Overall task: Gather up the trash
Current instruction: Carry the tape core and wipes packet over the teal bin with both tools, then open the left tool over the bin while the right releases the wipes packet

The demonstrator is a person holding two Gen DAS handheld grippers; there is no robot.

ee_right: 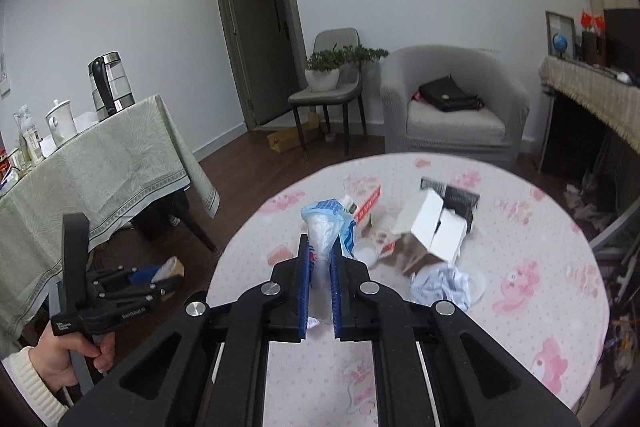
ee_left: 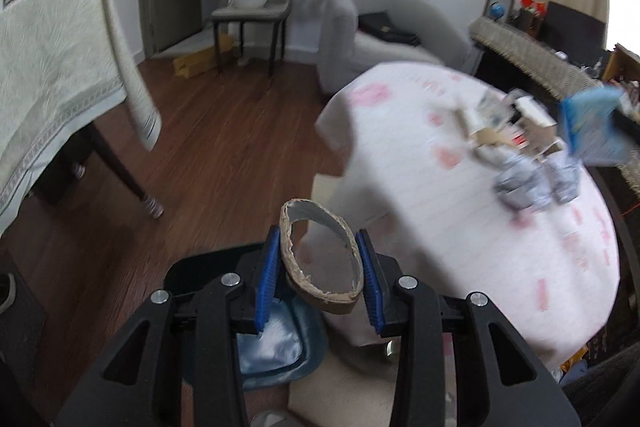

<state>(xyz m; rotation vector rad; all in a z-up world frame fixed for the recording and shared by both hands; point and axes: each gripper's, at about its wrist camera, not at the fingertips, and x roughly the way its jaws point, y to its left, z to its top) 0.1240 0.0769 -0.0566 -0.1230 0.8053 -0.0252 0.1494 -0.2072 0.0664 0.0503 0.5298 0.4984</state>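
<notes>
Left wrist view is showing my left claw [ee_left: 320,267] squeezing a torn cardboard ring [ee_left: 320,259] between its blue pads [ee_left: 268,279], and I am holding it off the tabletop's [ee_left: 460,247] edge, directly above the lined trash bin [ee_left: 276,347] on the floor beneath the claw, which I judge is the spot for dropping it. That claw is tilting forward and down, with the person's hand [ee_right: 68,363] gripping its handle low at the side. My right claw [ee_right: 320,291] is clenching a blue-and-white plastic wrapper [ee_right: 330,227] upright just above the tabletop, so it is lifting clear of the other scraps. Ahead of that claw, the white carton [ee_right: 432,231] and crumpled paper [ee_right: 440,285] are lying near each other, not yet collected.
</notes>
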